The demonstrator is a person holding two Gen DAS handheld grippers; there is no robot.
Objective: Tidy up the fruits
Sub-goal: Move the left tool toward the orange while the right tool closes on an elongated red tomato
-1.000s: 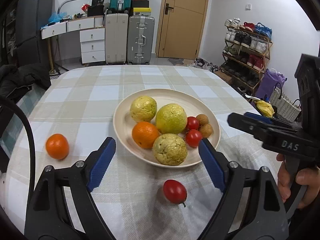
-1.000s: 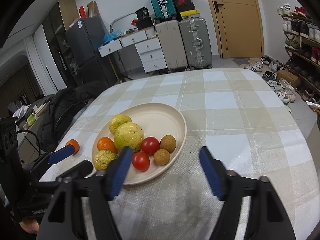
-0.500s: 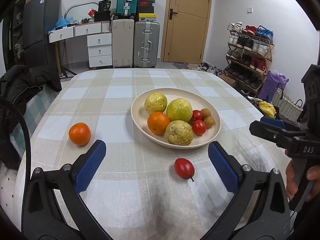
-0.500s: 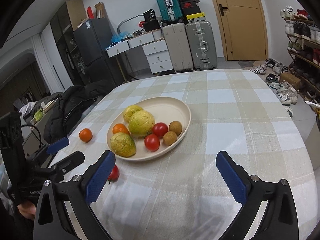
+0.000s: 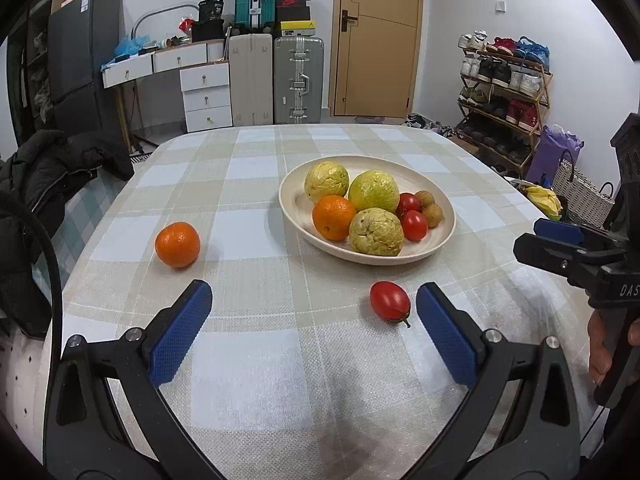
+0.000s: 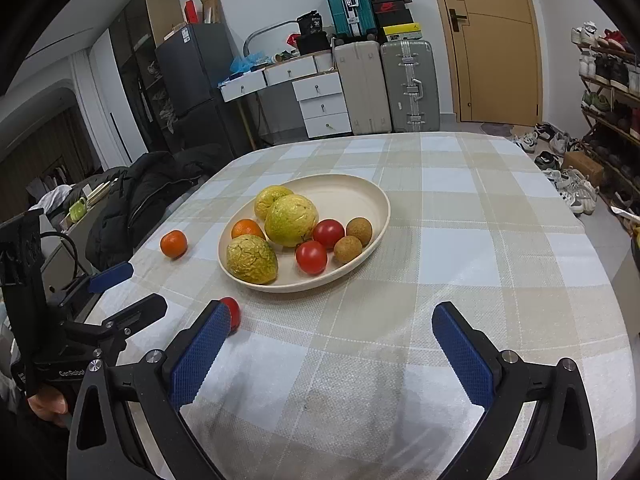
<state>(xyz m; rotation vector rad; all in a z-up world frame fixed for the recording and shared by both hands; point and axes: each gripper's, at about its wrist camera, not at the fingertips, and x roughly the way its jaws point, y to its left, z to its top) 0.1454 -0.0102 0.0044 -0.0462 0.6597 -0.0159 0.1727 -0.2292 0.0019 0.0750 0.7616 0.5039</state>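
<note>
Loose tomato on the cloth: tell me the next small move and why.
Probably ease the left gripper forward and slightly right so its open fingers straddle the tomato. It lies off the plate, just ahead of the right finger, and both grippers hold nothing.

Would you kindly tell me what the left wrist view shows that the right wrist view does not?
Only the left wrist view shows the loose tomato whole, a purple bag and a woven basket. Only the right wrist view shows a cardboard box on the floor. Both show the plate of fruit, the loose orange on the tablecloth, and both tongs, left and right, open and empty.
</note>
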